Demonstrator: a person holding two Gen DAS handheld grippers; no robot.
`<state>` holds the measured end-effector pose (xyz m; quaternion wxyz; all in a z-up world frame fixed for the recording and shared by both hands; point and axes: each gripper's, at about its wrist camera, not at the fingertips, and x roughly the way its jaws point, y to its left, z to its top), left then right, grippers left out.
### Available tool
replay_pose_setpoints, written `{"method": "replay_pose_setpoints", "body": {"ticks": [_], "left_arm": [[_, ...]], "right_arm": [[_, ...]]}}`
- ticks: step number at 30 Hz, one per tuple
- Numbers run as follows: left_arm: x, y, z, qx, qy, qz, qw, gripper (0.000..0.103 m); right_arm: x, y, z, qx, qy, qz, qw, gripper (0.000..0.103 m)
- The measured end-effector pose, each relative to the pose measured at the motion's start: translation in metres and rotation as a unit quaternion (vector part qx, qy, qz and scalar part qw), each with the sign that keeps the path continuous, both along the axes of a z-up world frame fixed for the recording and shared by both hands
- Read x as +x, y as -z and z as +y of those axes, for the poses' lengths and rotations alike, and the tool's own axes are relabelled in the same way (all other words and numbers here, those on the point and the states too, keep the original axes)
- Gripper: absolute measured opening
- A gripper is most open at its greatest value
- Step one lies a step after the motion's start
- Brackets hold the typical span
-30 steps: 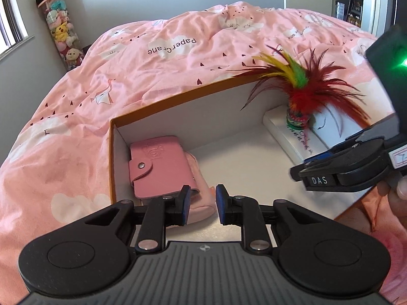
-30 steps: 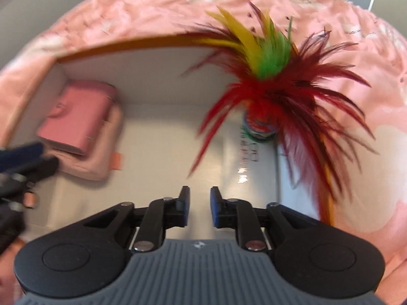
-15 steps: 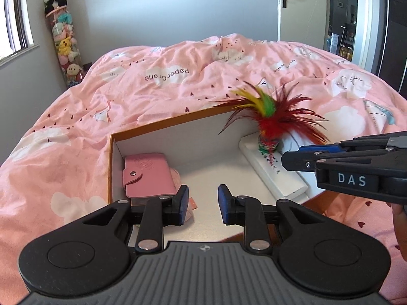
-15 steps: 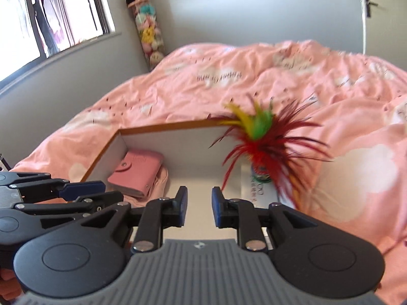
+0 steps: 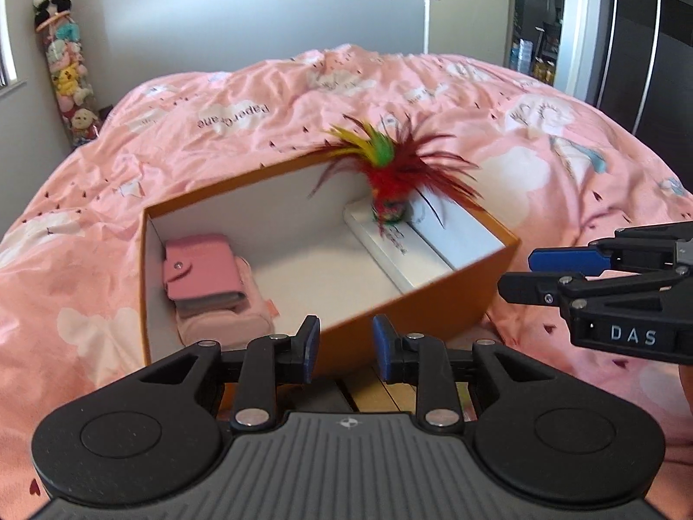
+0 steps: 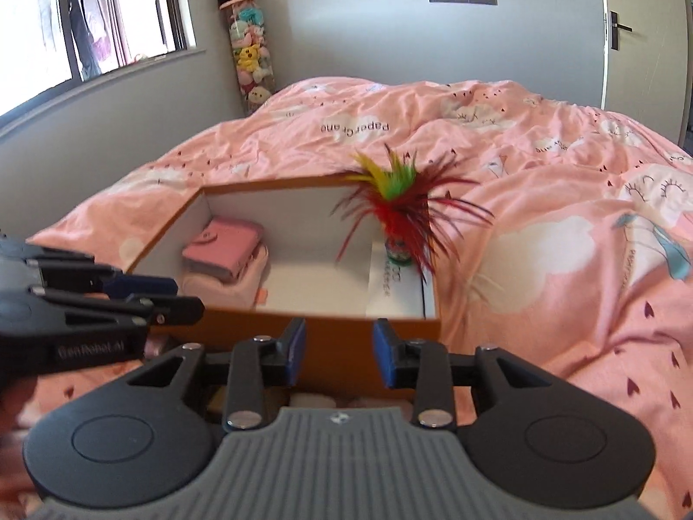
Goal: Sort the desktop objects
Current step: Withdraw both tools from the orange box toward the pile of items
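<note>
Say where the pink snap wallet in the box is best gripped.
Probably from above, across the exposed long edges of the pink snap wallet. It lies flat on a pink pouch, tight to the left wall of the orange box, so a sideways approach looks blocked.

In front of me on the bed, the orange box (image 5: 416,303) with white inner walls stands open. In its near-left corner my pink snap wallet (image 5: 201,271) lies flat on a pale pink pouch (image 5: 229,320). Along its right wall a flat white case (image 5: 390,251) lies lengthwise, and the red, yellow and green feather shuttlecock (image 5: 385,182) stands upright on the case's far end.
</note>
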<state>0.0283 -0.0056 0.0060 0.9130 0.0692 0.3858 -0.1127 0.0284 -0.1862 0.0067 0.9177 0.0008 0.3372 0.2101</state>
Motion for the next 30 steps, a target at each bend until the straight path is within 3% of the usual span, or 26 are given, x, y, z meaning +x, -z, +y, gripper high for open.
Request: {"method": "replay_pose_setpoints", "body": {"ticks": [9, 13, 20, 26, 30], "left_arm": [[-0.034, 0.011, -0.004, -0.002, 0.047, 0.069, 0.9965, 0.031], [-0.051, 0.019, -0.009, -0.004, 0.074, 0.107, 0.9916, 0.031], [-0.064, 0.032, -0.014, 0.008, 0.078, 0.147, 0.9861, 0.031], [-0.063, 0.032, -0.009, -0.002, 0.069, 0.143, 0.9873, 0.031], [-0.048, 0.027, 0.001, -0.016, 0.031, 0.127, 0.9912, 0.038]], "right_arm": [[-0.026, 0.031, -0.017, -0.015, -0.008, 0.089, 0.996, 0.039], [-0.035, 0.035, -0.017, -0.016, -0.021, 0.105, 0.994, 0.041], [-0.047, 0.046, -0.002, -0.039, -0.069, 0.141, 0.987, 0.042], [-0.047, 0.047, 0.001, -0.042, -0.072, 0.14, 0.987, 0.043], [-0.041, 0.043, 0.007, -0.038, -0.087, 0.129, 0.987, 0.042]]}}
